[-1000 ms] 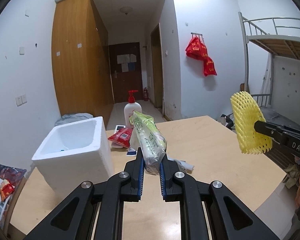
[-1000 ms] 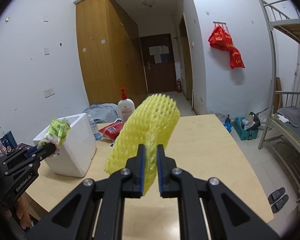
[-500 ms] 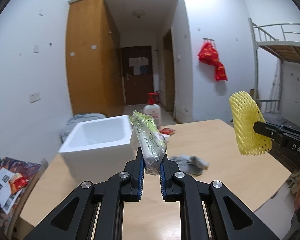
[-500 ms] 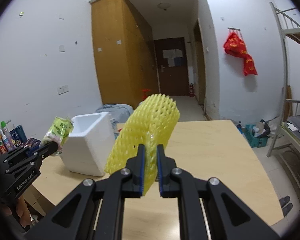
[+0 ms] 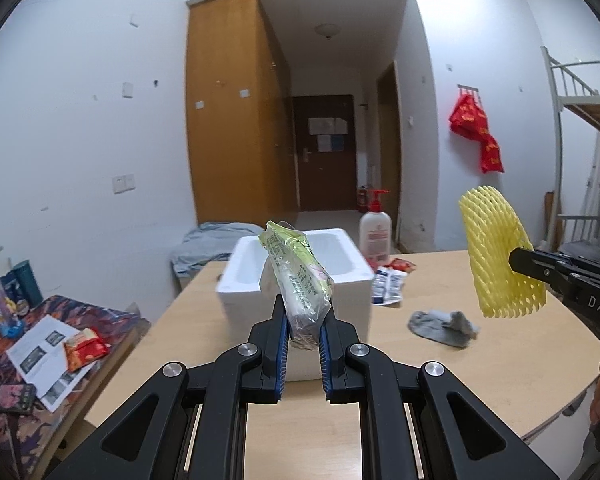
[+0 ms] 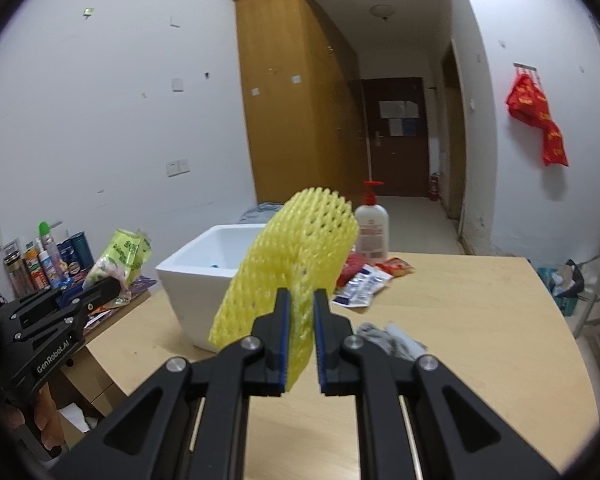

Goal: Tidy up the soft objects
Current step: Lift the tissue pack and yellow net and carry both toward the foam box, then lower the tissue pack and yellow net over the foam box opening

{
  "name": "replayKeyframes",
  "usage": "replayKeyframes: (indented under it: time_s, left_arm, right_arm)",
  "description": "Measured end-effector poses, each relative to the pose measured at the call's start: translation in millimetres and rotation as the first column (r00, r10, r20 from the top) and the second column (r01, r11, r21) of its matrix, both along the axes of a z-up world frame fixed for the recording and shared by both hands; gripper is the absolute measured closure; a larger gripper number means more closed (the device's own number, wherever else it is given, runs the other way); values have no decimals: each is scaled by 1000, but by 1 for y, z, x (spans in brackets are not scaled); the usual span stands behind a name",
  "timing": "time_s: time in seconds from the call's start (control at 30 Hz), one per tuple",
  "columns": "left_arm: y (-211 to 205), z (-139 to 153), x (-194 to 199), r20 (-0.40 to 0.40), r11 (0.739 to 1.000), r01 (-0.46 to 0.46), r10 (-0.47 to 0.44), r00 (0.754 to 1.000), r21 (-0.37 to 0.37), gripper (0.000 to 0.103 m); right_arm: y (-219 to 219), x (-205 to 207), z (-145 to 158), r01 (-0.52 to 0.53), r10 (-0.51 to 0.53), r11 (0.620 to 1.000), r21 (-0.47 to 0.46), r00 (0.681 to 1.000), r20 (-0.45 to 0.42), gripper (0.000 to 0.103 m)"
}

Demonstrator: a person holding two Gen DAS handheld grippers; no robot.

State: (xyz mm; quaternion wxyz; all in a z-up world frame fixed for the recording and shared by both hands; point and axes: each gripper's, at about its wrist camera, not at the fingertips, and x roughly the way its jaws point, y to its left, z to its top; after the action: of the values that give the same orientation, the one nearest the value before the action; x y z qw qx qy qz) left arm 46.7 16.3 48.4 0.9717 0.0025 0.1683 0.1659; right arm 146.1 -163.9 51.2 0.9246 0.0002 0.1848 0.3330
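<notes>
Left gripper [image 5: 303,322] clamped on green packet [image 5: 298,280], right gripper [image 6: 300,322] on yellow foam net [image 6: 296,272]; foam box [image 5: 296,280] ahead, grey sock [image 5: 444,322] beside it

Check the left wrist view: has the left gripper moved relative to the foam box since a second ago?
Yes. The left gripper, shut on the green packet, now lines up with the white foam box, which was off to its left earlier.

Your left gripper [image 5: 303,332]: raised, pointing slightly downward, jaws clamped on a green plastic packet [image 5: 298,284] standing upright between the pads. Your right gripper [image 6: 300,336]: raised alongside at like height, same slight downward pitch, jaws pinched on a yellow foam net sleeve [image 6: 296,276] (flattened where gripped). Fingers [image 6: 46,420] partly visible under the left handle.
</notes>
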Motion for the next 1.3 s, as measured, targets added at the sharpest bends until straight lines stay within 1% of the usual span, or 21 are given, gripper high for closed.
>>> replayKeyframes:
  time_s: [0.17,0.37,0.8,1.1,1.3]
  left_arm:
    - [15,0,-9,9,999,-47,47,999,-9,89]
    - [28,-1,-11,5,997,-75,75,997,-25,89]
    - [44,1,3,2,995,-85,86,996,-45,89]
    - [54,8,22,12,997,-74,75,997,-30,89]
    - [64,11,34,10,997,-76,76,997,-34,89]
  right_arm:
    - [14,-4,1,-45,45,999,-6,999,6,89]
    - [30,-4,1,-89,89,996,-24,996,6,89]
    - [53,10,3,-119,118,992,-39,993,-10,89]
    - [73,21,10,-147,147,987,-58,989,-2,89]
    - [86,32,14,-159,159,985,-64,987,0,89]
